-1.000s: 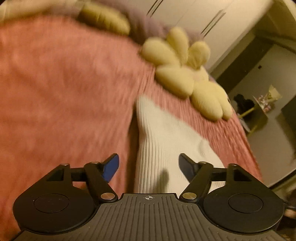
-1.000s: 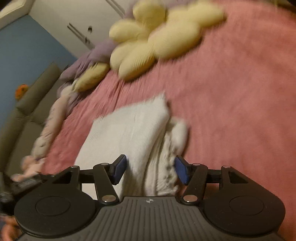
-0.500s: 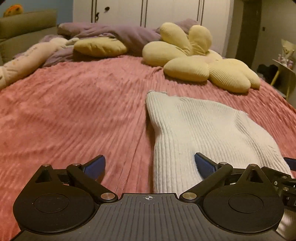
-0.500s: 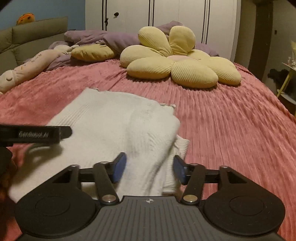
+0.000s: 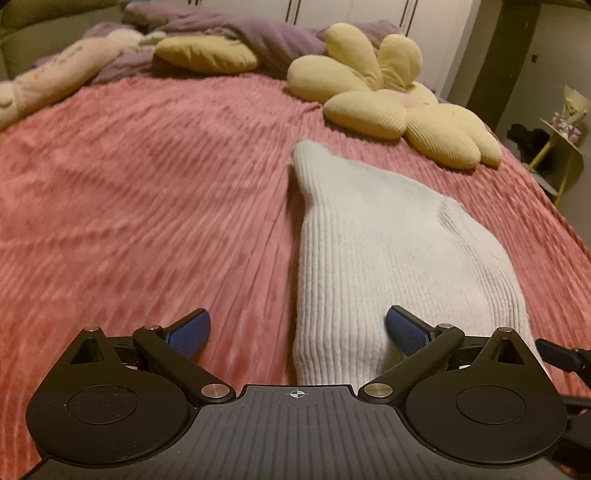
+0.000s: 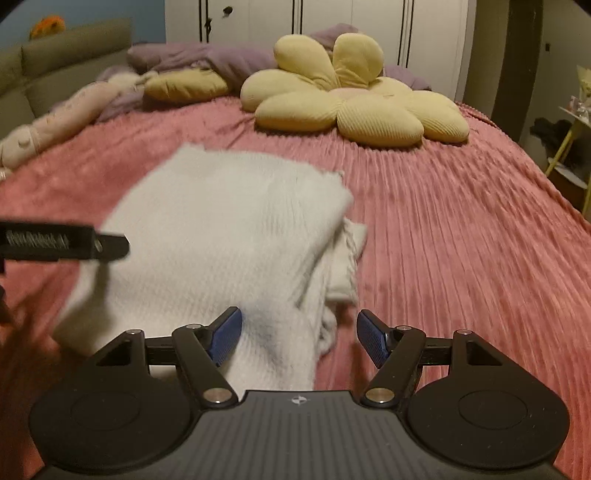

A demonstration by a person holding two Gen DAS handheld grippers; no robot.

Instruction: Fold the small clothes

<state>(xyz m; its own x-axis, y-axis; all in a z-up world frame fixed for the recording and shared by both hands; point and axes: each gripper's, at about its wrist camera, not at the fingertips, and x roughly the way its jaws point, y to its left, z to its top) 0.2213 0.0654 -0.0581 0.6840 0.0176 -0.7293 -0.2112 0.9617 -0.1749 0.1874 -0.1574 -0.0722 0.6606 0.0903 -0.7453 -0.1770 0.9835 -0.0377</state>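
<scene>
A folded white ribbed knit garment (image 5: pixel 388 258) lies on the pink ribbed bedspread (image 5: pixel 147 192). My left gripper (image 5: pixel 297 332) is open over the garment's near left edge, its blue pads spread wide. In the right wrist view the same garment (image 6: pixel 221 229) lies folded with layered edges at its right side. My right gripper (image 6: pixel 299 339) is open over the garment's near right corner. The left gripper's finger (image 6: pixel 62 242) shows at the left of the right wrist view.
A yellow flower-shaped cushion (image 6: pixel 351 96) lies at the far side of the bed, with a yellow pillow (image 5: pixel 205 55), purple bedding (image 6: pixel 184 59) and a long pale plush toy (image 6: pixel 55 118). White wardrobe doors (image 6: pixel 314 22) stand behind. A small yellow side table (image 5: pixel 565 147) stands at the right.
Both grippers levelled out from a tilted view and drew back slightly toward the garment's near edge. The left gripper opened wider. The garment stays folded on the bed.
</scene>
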